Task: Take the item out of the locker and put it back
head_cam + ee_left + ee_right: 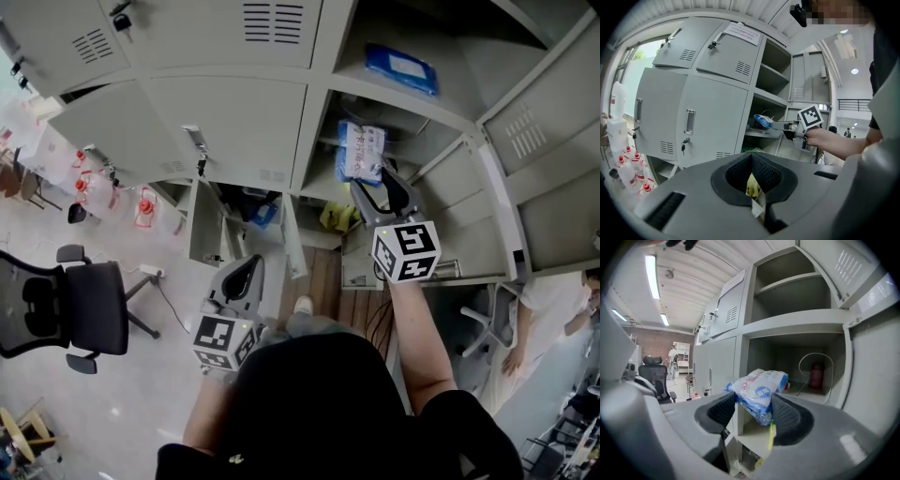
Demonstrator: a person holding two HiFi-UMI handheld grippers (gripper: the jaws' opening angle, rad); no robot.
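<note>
Reaching forward from the shoulder, the person's bare right forearm ran almost straight toward the tall grey metal locker bank [225, 112], with the right gripper [377, 178] pointing nearly level at its open middle compartment [323, 178]. Its two dark padded fingers [787, 416] were pinching the crinkled blue-and-white plastic packet [759, 390] from both sides, gripping the packet's lower end while the printed bulk stood out beyond the tips. In the head view the packet [361, 150] hung at the mouth of that compartment, just right of the closed door beside it; from the right gripper view it appeared clear of the shelf below, though contact could not be ruled out. The black-and-white marker cube [406, 250] sat at the back of the right gripper, just ahead of the wrist.

The left arm was bent and kept close to the body, holding the left gripper [248, 267] low and well apart from the packet, aimed at the lower part of the lockers. In its own view the left gripper [751, 159] had its pads pressed together at the tips with nothing between them.

A second flat blue packet [401, 67] lay on the shelf of the compartment above, and a black wheeled office chair [84, 305] stood on the pale floor to the left
</note>
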